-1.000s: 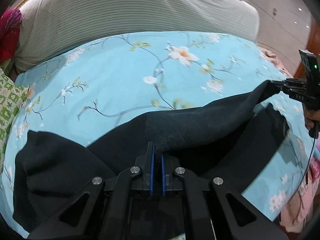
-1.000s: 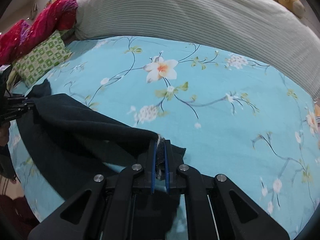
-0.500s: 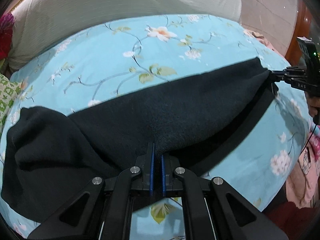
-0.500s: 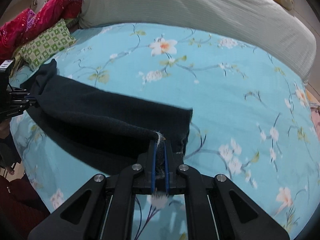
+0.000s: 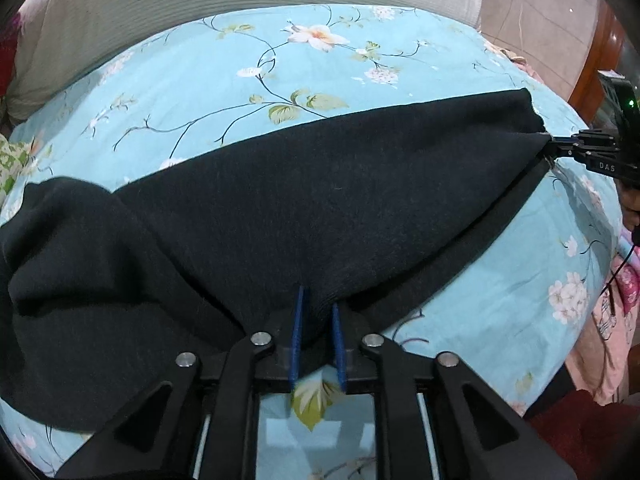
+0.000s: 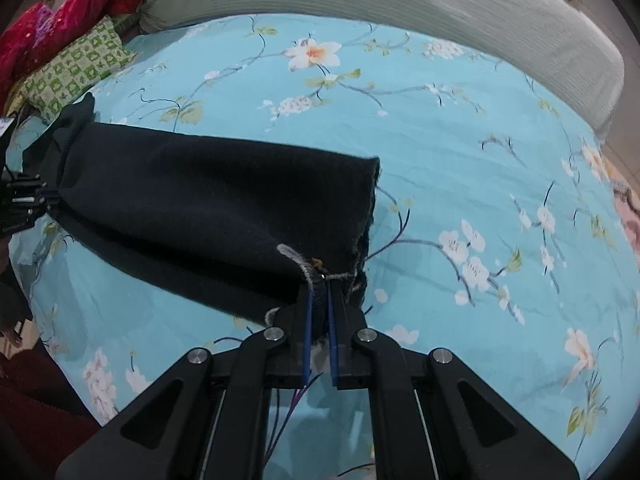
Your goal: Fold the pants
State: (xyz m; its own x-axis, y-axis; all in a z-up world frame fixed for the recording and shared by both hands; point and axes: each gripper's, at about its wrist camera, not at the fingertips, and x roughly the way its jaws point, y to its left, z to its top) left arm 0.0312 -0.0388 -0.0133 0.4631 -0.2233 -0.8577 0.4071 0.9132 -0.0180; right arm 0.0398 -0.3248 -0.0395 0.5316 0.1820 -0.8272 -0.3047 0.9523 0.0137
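Left gripper (image 5: pixel 316 320) narrowly parted yet pinching the near edge of the dark pants (image 5: pixel 280 216). Right gripper (image 6: pixel 319 300) clamped on the frayed hem corner. Pants stretched flat across the floral bedsheet (image 6: pixel 460 152), apparently folded double. Counted: two grippers, one pair of pants, one green checked pillow (image 6: pixel 76 72) beyond the pants' far end.

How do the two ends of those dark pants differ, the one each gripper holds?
The left gripper pinches the bunched, rumpled end of the pants, with plain dark cloth. The right gripper pinches the flat, straight-cut end, where pale frayed threads show. Both ends are dark, clamped, and lie over the flowered sheet.
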